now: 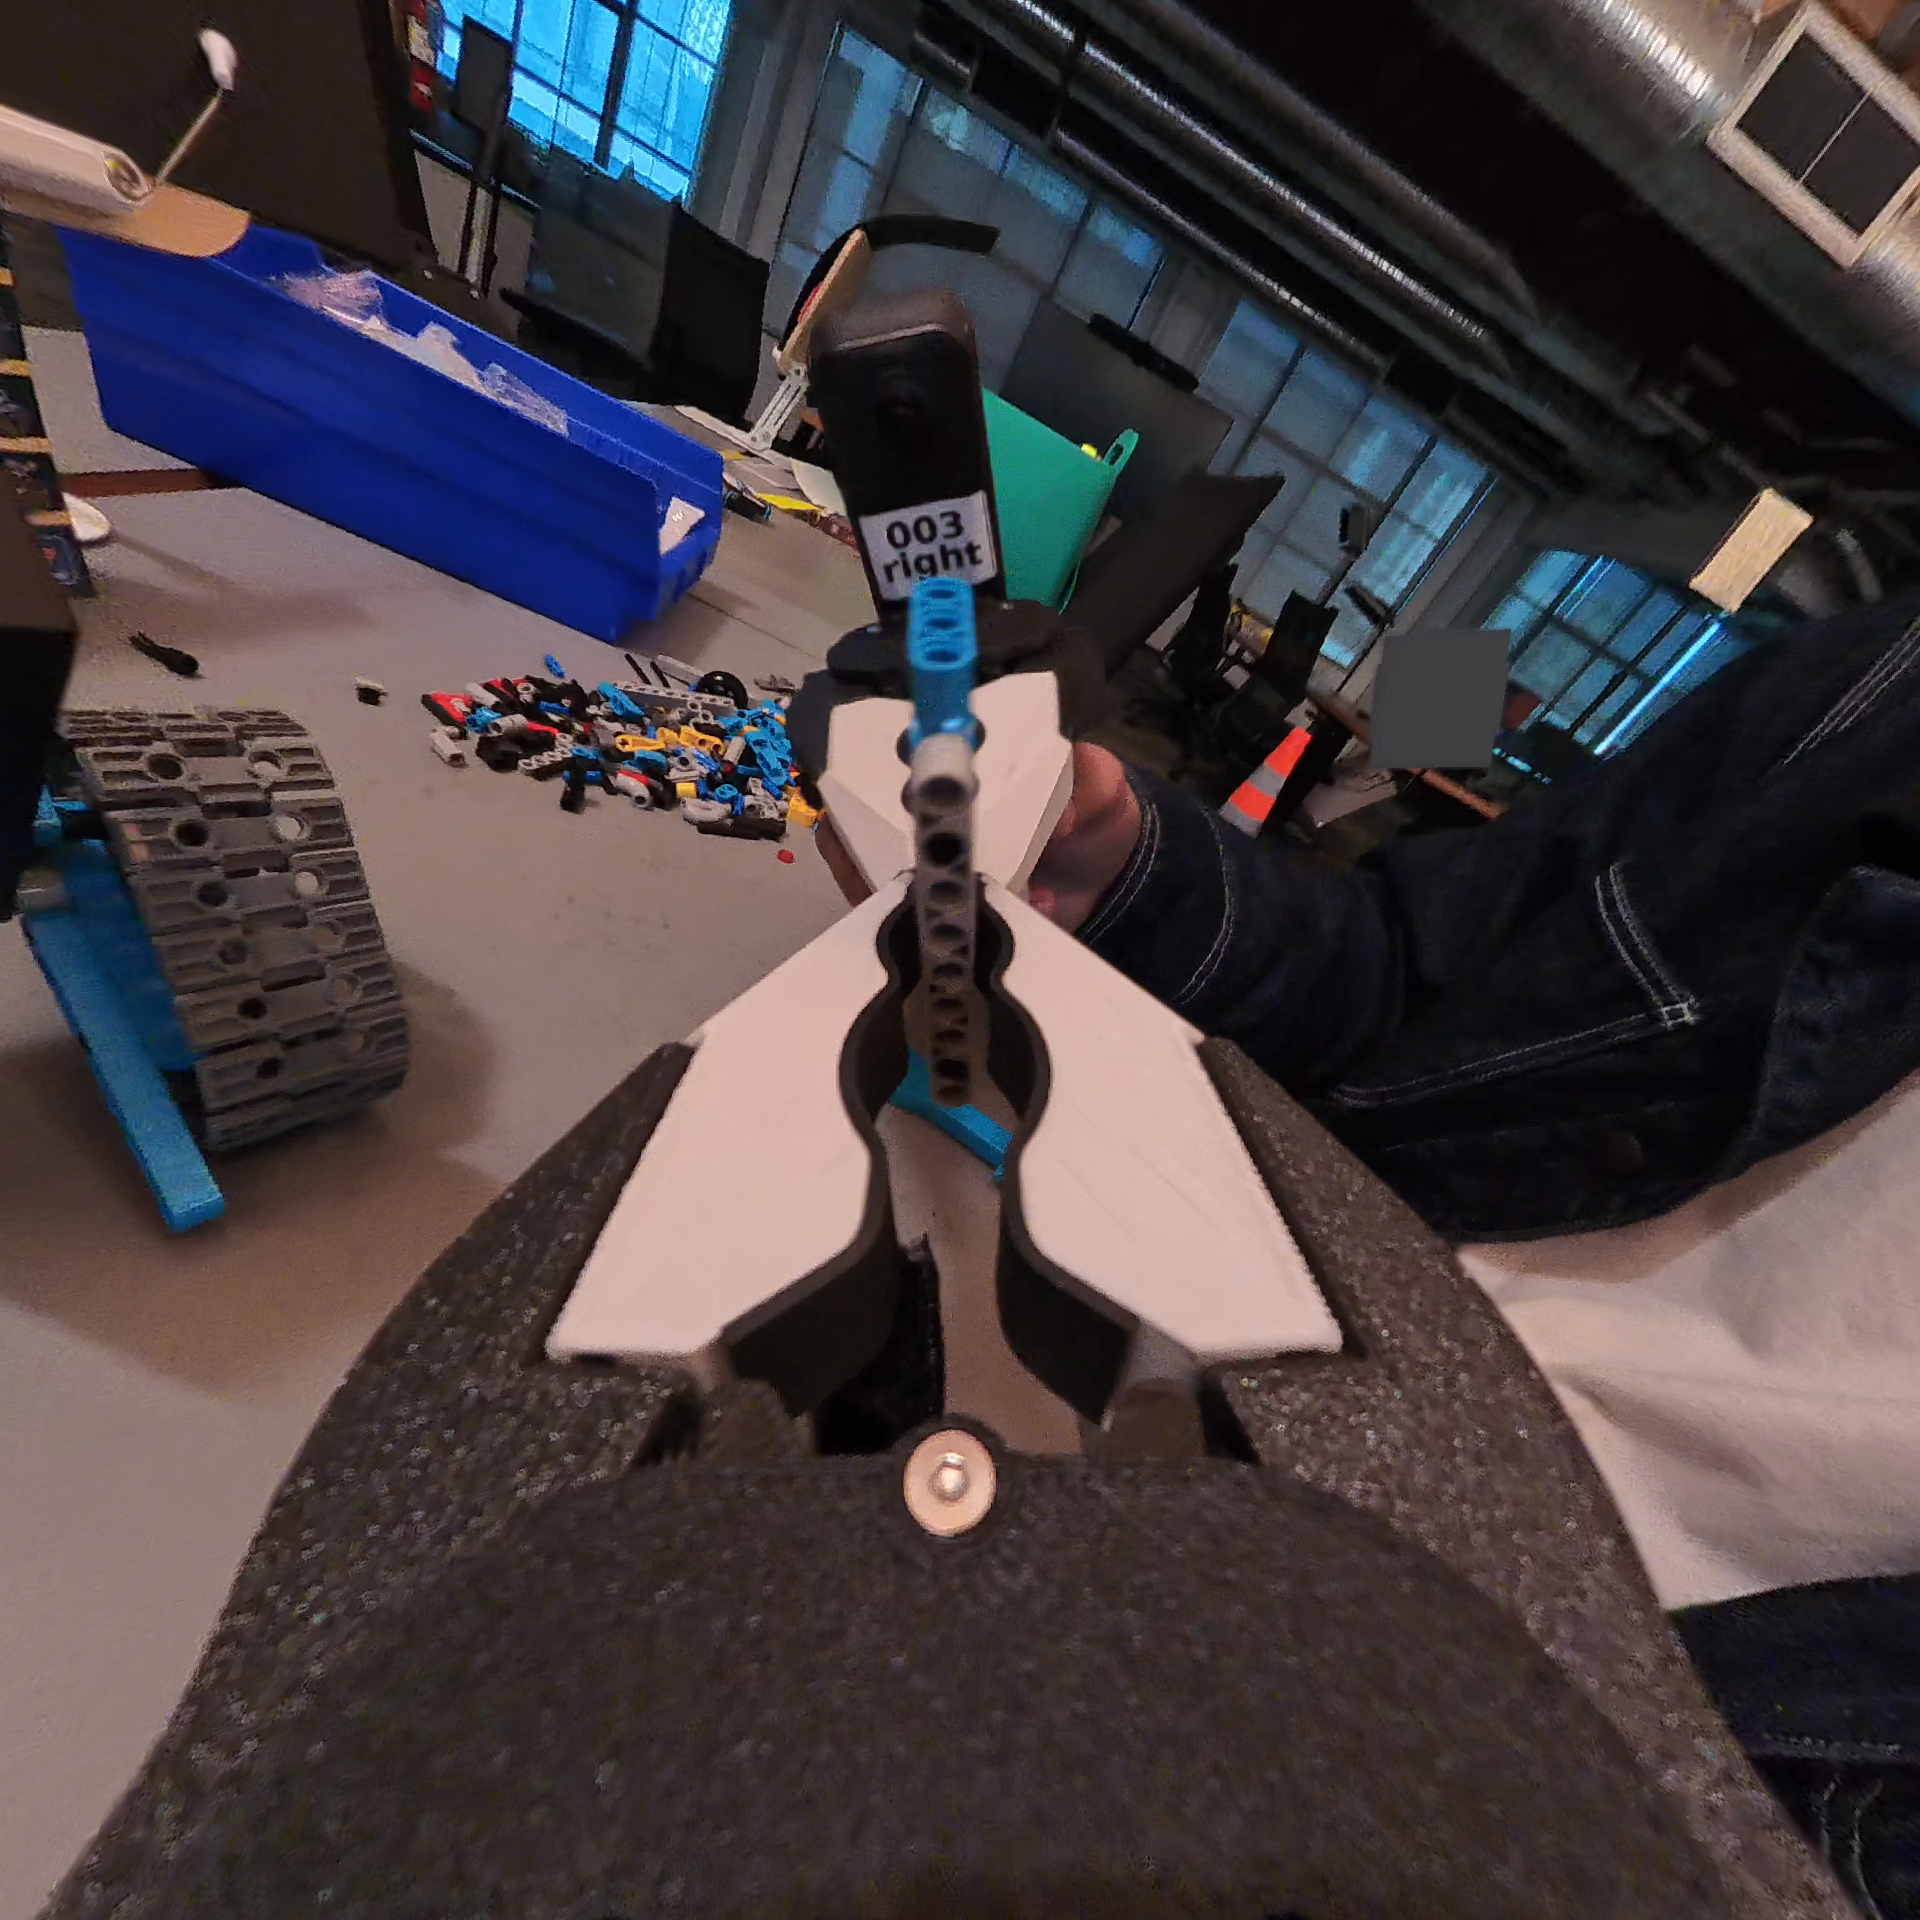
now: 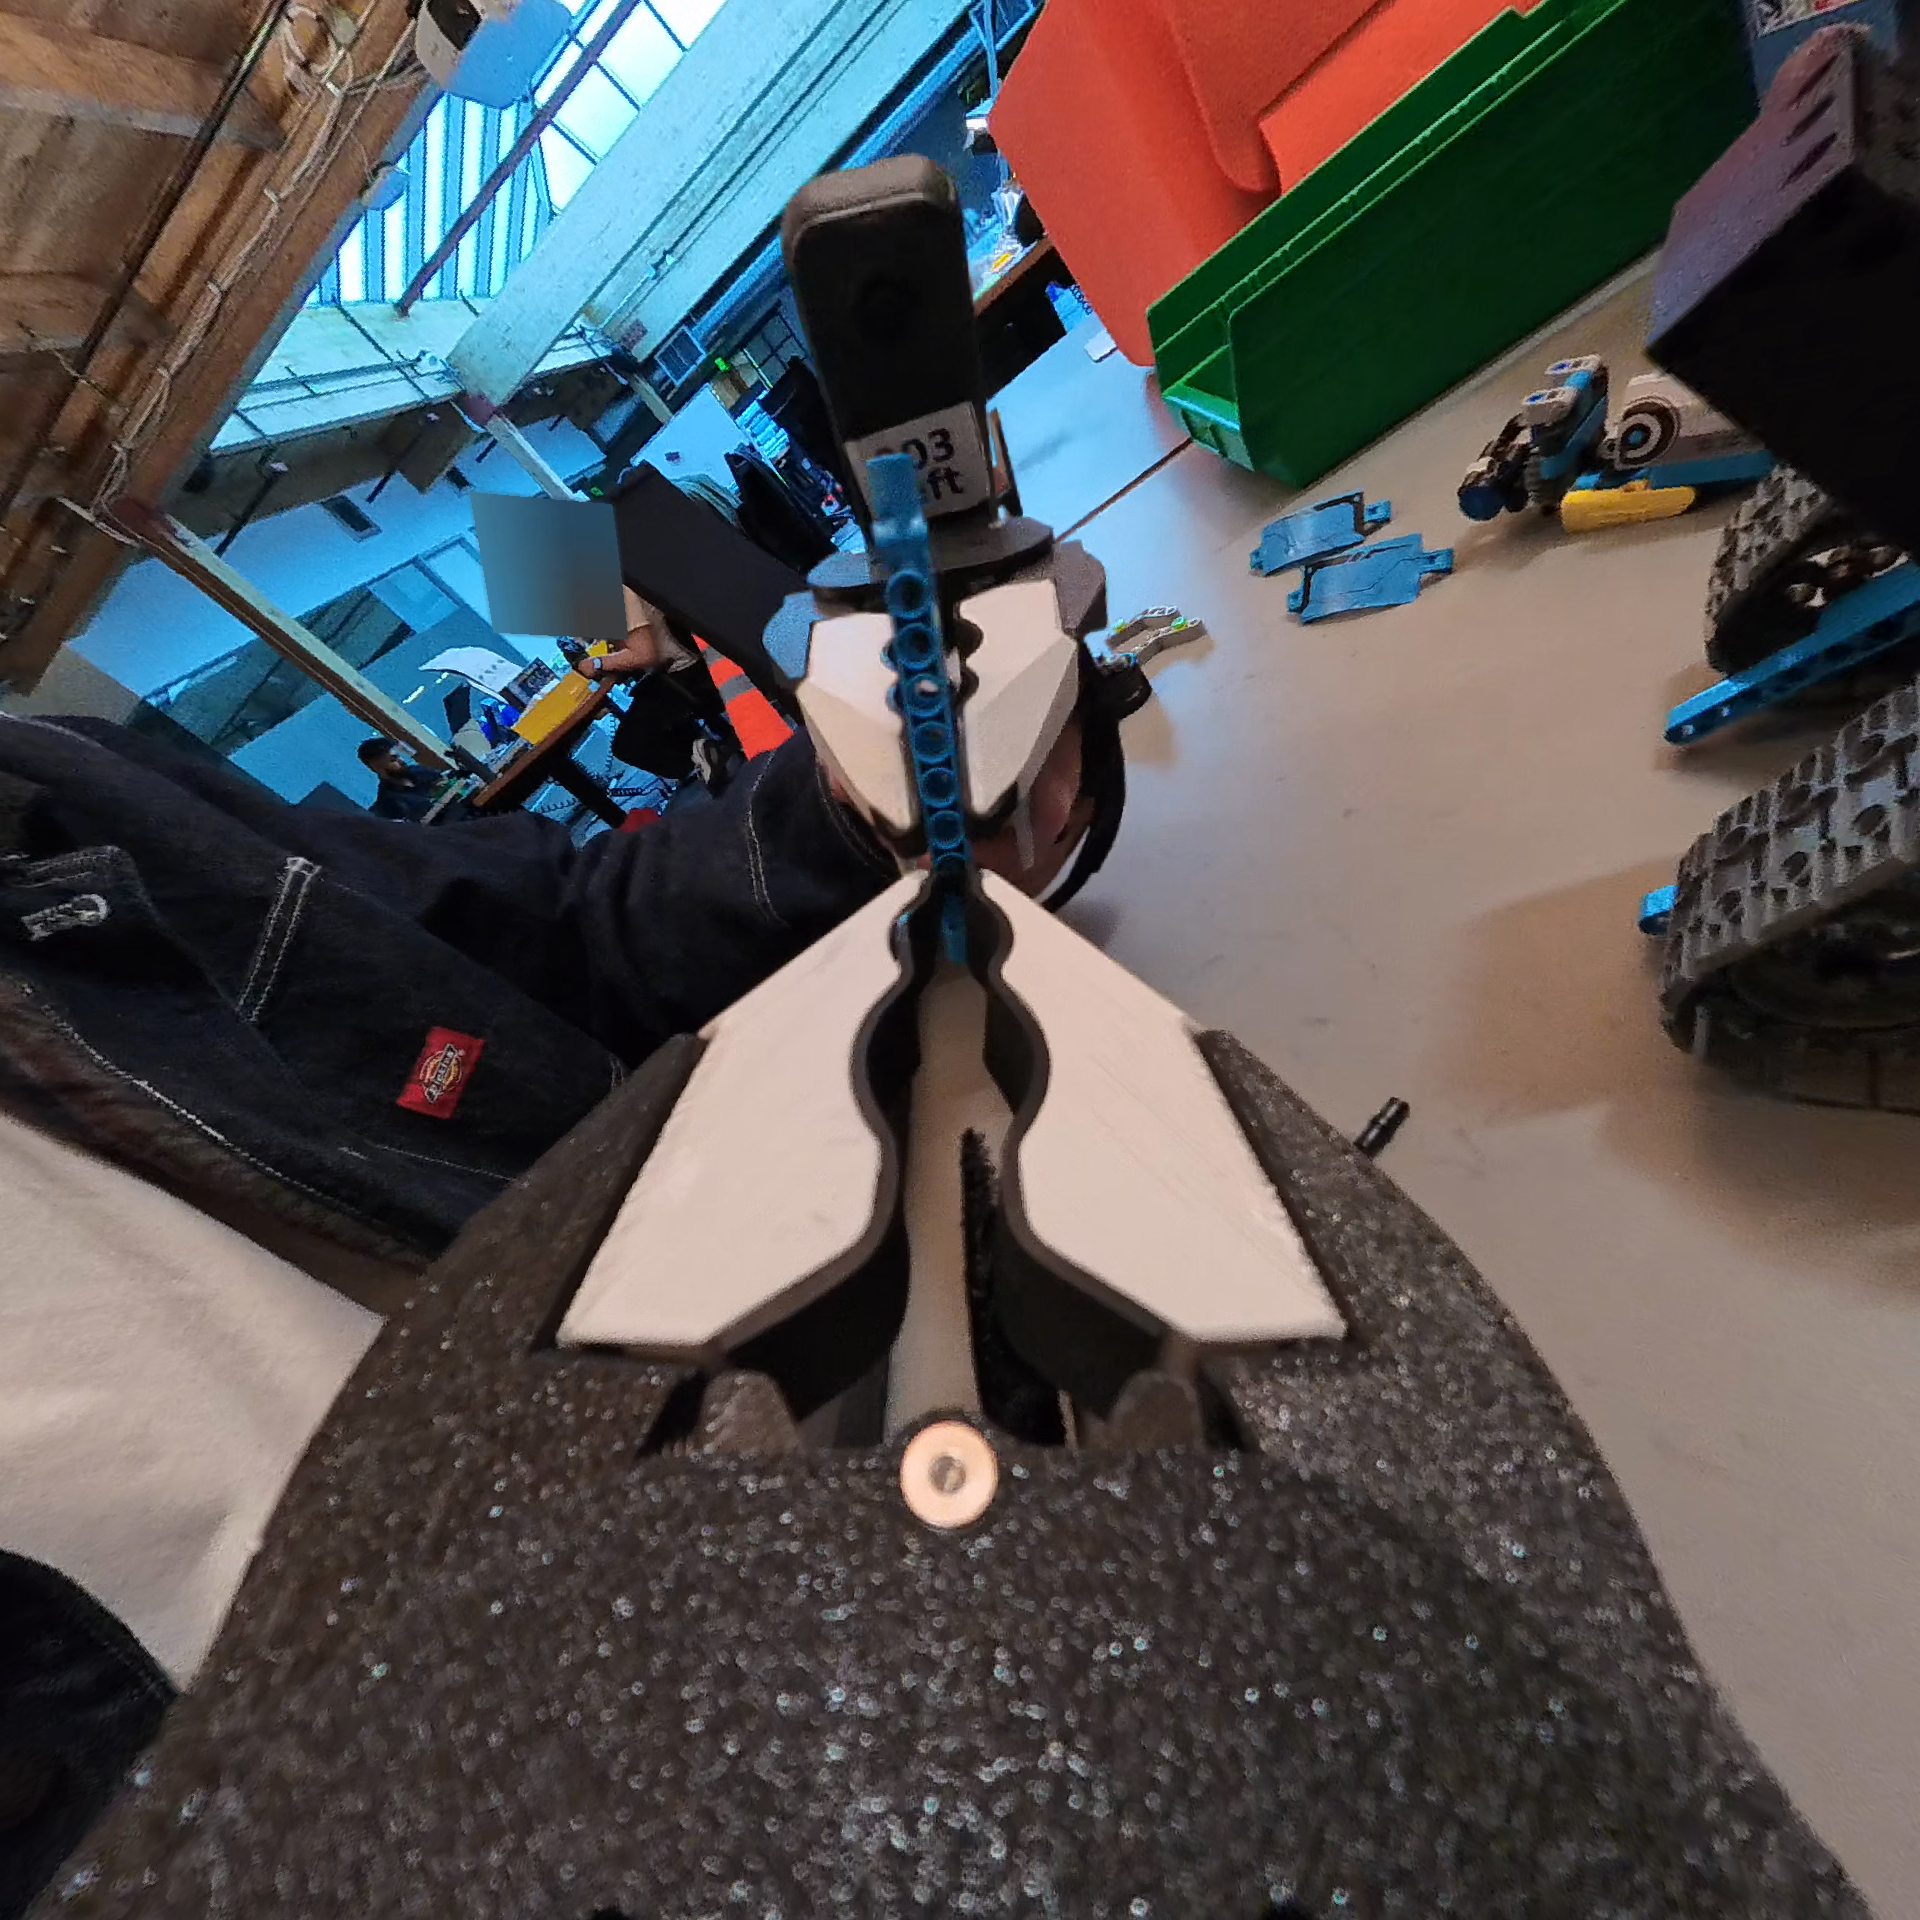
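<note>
In the left wrist view my left gripper [image 1: 940,894] is shut on a dark grey holed beam [image 1: 948,977]. The beam runs away from me to a light grey connector [image 1: 940,774] and a short blue holed piece [image 1: 941,644]. My right gripper [image 1: 935,847] faces it tip to tip, held in a hand. In the right wrist view my right gripper [image 2: 948,883] is shut on the end of a long blue holed beam [image 2: 920,707]. That beam rises in front of the left gripper [image 2: 940,847]. I cannot tell whether the two beams are joined.
The grey table [image 1: 540,987] bears a blue bin [image 1: 395,447], a pile of small building parts [image 1: 623,748] and a tracked model [image 1: 229,914]. The right wrist view shows a green bin [image 2: 1434,312], blue flat panels [image 2: 1351,566], a small blue-and-yellow model [image 2: 1590,457], tracks [image 2: 1808,894] and a dark denim sleeve [image 2: 468,883]. The tips of both grippers are at nearly the same place.
</note>
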### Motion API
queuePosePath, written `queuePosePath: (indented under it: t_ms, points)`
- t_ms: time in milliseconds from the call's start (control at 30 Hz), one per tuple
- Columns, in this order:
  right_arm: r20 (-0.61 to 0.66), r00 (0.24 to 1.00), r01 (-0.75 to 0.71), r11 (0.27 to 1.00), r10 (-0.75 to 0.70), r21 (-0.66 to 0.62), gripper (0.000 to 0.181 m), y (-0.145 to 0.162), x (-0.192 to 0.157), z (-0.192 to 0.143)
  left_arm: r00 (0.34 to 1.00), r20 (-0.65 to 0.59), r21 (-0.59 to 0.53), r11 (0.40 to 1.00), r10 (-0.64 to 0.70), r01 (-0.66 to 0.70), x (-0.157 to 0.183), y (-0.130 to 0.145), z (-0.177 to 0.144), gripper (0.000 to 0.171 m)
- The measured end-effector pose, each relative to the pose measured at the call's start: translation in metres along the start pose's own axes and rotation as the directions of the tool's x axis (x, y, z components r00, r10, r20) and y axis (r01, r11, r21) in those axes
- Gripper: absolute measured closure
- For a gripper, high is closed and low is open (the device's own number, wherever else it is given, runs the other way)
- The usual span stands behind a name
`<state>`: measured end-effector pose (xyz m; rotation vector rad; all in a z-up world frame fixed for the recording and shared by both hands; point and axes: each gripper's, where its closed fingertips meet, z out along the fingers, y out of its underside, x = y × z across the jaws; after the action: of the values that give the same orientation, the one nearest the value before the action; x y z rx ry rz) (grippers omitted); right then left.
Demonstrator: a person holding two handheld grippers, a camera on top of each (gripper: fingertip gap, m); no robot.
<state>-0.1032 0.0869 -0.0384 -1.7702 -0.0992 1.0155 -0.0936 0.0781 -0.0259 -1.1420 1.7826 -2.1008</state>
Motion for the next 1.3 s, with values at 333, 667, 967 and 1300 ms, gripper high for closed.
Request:
queuePosePath:
  t_ms: [333, 667, 967, 1300]
  points:
    - [0.010, 1.000, -0.025, 1.000, 0.025, 0.006, 0.179, 0.000, 0.000, 0.000, 1.000, -0.006, -0.016, 1.000, -0.001, 0.001, 0.001, 0.002, 0.000, 0.166]
    - [-0.031, 0.998, 0.058, 0.991, -0.055, 0.117, 0.180, -0.026, 0.001, -0.028, 0.988, 0.046, -0.085, 0.986, 0.150, -0.145, 0.000, 0.008, -0.006, 0.166]
    - [-0.785, 0.618, -0.158, 0.985, 0.048, -0.063, 0.179, 0.029, 0.134, -0.254, 0.990, 0.136, 0.057, 0.998, 0.029, -0.037, -0.027, -0.013, -0.028, 0.166]
    - [-0.906, 0.400, -0.083, 0.979, -0.140, -0.188, 0.158, 0.008, 0.131, -0.271, 0.985, 0.157, 0.025, 0.997, -0.070, 0.067, -0.037, -0.001, -0.019, 0.166]
